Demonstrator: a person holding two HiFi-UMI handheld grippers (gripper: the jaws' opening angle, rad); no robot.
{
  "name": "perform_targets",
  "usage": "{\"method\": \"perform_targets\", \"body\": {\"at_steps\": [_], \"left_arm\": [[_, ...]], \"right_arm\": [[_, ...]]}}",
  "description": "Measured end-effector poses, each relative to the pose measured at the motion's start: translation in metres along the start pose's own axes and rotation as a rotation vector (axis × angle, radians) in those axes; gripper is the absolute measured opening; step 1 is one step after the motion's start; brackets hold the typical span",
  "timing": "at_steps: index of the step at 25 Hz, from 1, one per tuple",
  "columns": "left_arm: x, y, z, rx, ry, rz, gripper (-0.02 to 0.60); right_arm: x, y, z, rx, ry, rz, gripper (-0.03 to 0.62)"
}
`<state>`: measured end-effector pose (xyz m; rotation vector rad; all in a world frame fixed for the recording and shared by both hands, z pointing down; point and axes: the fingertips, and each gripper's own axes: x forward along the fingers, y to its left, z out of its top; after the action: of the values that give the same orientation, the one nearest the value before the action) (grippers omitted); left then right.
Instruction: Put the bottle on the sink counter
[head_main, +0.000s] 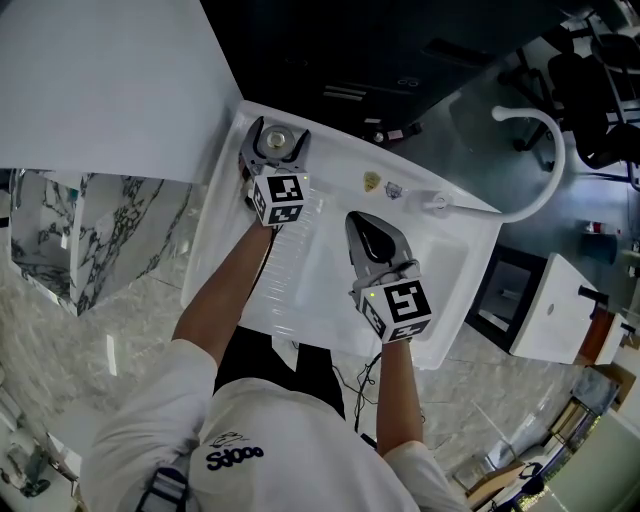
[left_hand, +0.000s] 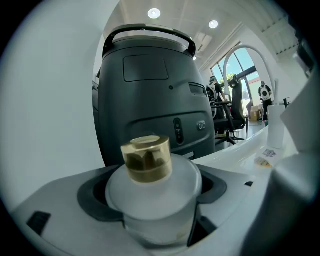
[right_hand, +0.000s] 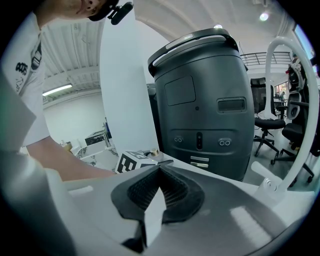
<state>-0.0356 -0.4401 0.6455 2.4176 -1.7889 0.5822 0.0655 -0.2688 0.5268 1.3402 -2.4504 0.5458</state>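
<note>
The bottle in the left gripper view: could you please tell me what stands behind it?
A big dark grey machine with a top handle stands behind the bottle; its base is covered.

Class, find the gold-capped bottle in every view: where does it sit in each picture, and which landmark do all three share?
Head view: gold-capped bottle, upper left of centre.
Left gripper view: low centre, large and close.
Right gripper view: only its cap shows, small, just left of centre.
Shared landmark: the dark grey machine behind it.
</note>
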Motion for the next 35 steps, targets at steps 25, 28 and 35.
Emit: {"method": "perform_targets", "body": {"at_steps": [25,28,35], "left_arm": [[-0.057,0.004,0.000,-0.100,0.055,-0.043,0.422],[-0.072,0.004,0.004,-0.110,0.052,-0.055,0.420],[-0.115,0.003,0.029,-0.119,0.032,-0.154,0.410]], "right_arm": [[-0.025,0.016,0.029,-0.052,-0.070,0.016,0.009],[-0.035,0.018,0.035,-0.066,-0.085,0.012,0.009],[-0.067,0.010,0.056,-0.079,-0.133,-0.042,0.009]]}}
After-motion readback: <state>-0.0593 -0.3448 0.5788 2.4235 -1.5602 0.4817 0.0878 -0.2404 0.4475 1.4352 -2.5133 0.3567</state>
